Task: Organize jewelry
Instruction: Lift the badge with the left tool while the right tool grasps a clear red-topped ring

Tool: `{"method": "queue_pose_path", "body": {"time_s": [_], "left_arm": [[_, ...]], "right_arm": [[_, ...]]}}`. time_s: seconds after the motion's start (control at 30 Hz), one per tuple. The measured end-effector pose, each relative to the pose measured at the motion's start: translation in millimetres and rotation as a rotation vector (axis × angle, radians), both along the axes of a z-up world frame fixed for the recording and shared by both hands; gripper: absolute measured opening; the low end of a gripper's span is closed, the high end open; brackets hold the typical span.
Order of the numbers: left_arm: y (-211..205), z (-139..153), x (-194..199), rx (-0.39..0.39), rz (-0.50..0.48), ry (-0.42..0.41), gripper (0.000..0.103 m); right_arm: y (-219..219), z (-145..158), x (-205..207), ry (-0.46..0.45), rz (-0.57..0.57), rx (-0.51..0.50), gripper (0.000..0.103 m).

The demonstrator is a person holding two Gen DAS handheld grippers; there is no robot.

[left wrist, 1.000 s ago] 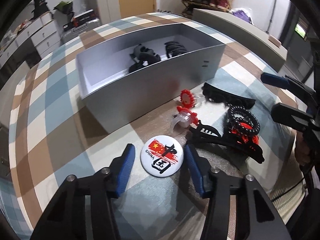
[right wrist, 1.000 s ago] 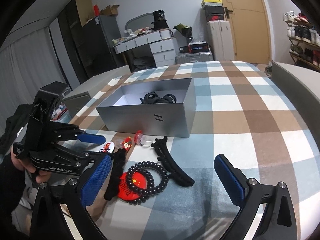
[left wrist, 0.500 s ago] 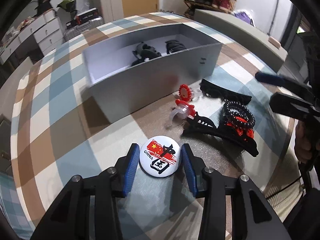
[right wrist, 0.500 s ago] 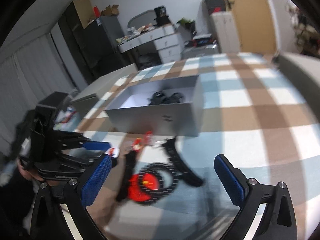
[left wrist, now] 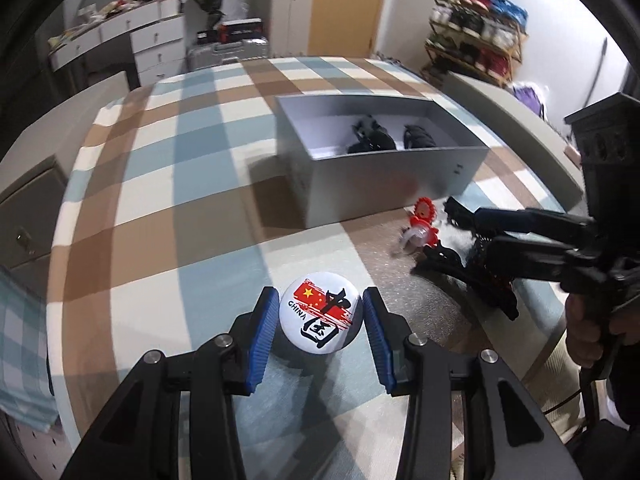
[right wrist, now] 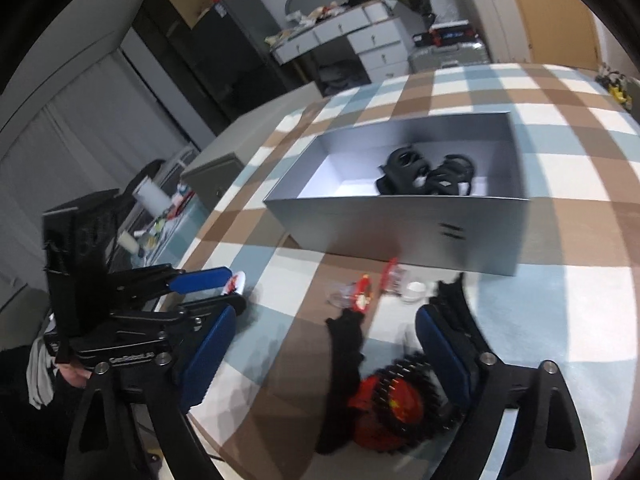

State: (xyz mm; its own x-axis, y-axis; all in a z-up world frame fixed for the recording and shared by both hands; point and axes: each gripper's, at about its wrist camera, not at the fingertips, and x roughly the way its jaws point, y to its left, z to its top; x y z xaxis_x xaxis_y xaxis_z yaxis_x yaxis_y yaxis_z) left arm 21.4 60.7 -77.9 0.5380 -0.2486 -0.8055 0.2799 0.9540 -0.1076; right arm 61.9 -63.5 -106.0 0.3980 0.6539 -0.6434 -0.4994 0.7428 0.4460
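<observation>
Your left gripper (left wrist: 319, 320) has closed onto the badge (left wrist: 321, 311); your right gripper (right wrist: 320, 344) hangs wide. Two dark clips (left wrist: 376, 136) boxed — clips, beads, badge remain.

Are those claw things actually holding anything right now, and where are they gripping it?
The left gripper pinches the round China badge by its opposite edges. The right gripper is open, holding nothing.

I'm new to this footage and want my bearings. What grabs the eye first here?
First, the round white China flag badge sits between the blue pads of the left gripper, nearest the left wrist camera. Behind it on the plaid tablecloth stands an open grey box holding black hair clips. In front of the box lies a clutter of red and black accessories, where the right gripper hovers over a black bead bracelet.
</observation>
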Motion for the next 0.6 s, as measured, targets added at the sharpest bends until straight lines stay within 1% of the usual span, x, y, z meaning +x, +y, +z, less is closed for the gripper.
{"method": "queue_pose_path", "body": {"time_s": [0.07, 0.13, 0.2, 0.23, 0.37, 0.43, 0.53, 0.57, 0.6], "left_arm": [[3.3, 0.1, -3.1, -0.012, 0.014, -0.006, 0.037], [5.8, -0.5, -5.9, -0.017, 0.022, -0.011, 0.037], [9.1, -0.5, -8.6, -0.018, 0.029, -0.017, 0.037], [10.6, 0.2, -11.0, -0.018, 0.031, -0.021, 0.037], [15.7, 1.6, -14.5, -0.026, 0.039, -0.03, 0.037], [18.3, 1.2, -15.7, -0.034, 0.042, -0.03, 0.037], [23.2, 0.4, -16.4, -0.061, 0.056, -0.028, 0.037], [24.1, 0.6, -16.8, -0.068, 0.061, -0.029, 0.037], [25.0, 0.9, -17.3, -0.075, 0.065, -0.031, 0.037]], "right_arm": [[5.6, -1.5, 1.6, -0.001, 0.007, -0.022, 0.089], [12.3, -6.5, 7.4, 0.02, 0.002, -0.057, 0.086], [17.2, -11.0, 11.7, 0.04, 0.007, -0.068, 0.075], [19.6, -12.4, 12.3, 0.042, 0.007, -0.08, 0.075], [26.3, -12.6, 12.1, 0.007, -0.018, -0.144, 0.07], [31.9, -12.7, 12.6, -0.016, -0.025, -0.184, 0.07], [41.9, -13.4, 11.9, -0.047, -0.024, -0.252, 0.068], [43.9, -13.5, 11.6, -0.054, -0.024, -0.262, 0.066], [45.9, -13.8, 11.4, -0.058, -0.024, -0.27, 0.061]]}}
